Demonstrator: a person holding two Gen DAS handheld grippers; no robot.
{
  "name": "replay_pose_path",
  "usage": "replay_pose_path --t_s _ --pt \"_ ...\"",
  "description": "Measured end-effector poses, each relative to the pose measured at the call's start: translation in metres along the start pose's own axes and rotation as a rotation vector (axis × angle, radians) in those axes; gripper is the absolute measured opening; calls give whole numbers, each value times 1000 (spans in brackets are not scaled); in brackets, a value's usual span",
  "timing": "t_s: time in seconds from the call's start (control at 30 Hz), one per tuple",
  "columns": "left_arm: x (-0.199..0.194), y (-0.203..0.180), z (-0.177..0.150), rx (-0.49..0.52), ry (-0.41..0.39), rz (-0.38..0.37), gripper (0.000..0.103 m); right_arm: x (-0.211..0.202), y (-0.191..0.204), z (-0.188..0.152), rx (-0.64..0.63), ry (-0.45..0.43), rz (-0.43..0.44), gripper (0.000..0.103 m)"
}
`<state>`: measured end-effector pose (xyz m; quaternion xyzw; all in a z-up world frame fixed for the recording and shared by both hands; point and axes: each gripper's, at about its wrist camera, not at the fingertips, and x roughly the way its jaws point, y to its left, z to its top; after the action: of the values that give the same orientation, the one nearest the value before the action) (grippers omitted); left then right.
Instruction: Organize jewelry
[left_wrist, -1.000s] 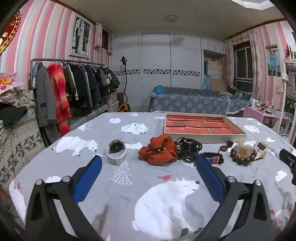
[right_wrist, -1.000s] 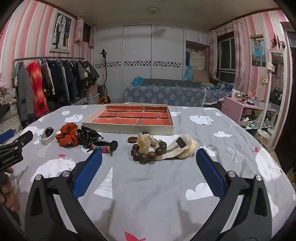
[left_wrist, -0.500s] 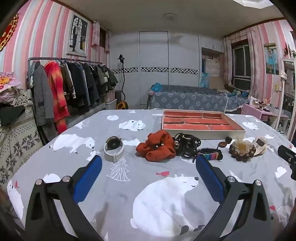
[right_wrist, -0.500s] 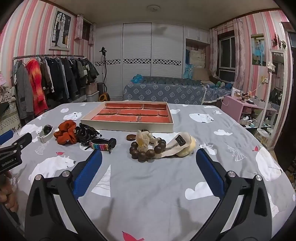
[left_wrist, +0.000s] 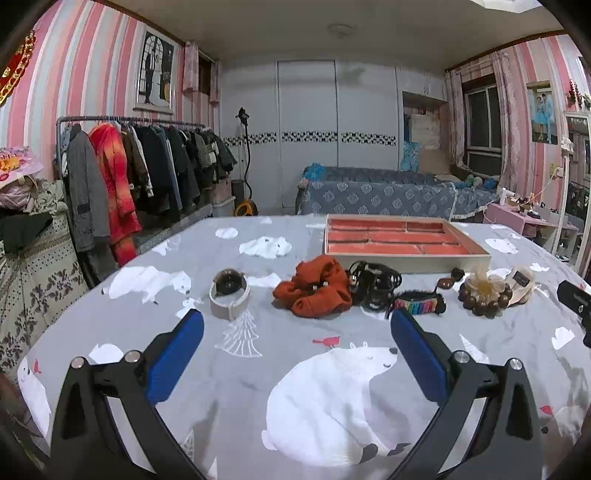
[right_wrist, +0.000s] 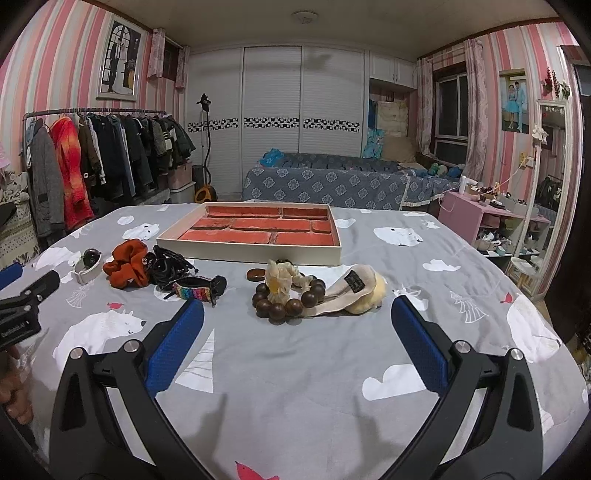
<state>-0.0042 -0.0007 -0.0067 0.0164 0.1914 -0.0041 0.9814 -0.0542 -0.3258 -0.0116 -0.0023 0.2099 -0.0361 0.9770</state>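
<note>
Both the left gripper (left_wrist: 297, 326) and right gripper (right_wrist: 297, 314) hover spread wide, empty; the bead bracelet (right_wrist: 290, 297) at twelve o'clock could snag the cream pouch (right_wrist: 354, 291) touching it.

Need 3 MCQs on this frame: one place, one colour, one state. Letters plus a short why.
1. Where does the watch lie?
A. in the tray
B. on the bedspread, left of the scrunchie
C. between the left tongs

2. What colour is the scrunchie?
A. rust orange
B. green
C. white

3. What state are the tray compartments in?
A. full of beads
B. covered by a lid
C. empty

Answers:
1 B: in the left wrist view it sits on the bedspread, at the left end of the row.
2 A: the fabric is rust orange in both views.
3 C: only red lining shows; the bead bracelet lies outside it. Left tongs and right tongs are open, holding nothing.
</note>
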Motion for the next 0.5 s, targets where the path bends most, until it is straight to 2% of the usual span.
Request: replay_pose_path --t_s 0.33,0.5 --pt "7 -4 9 -10 -3 -10 99 7 -5 3 -4 3 0 99" --pt "13 -7 8 2 30 -25 99 12 -5 5 -2 2 -1 99"
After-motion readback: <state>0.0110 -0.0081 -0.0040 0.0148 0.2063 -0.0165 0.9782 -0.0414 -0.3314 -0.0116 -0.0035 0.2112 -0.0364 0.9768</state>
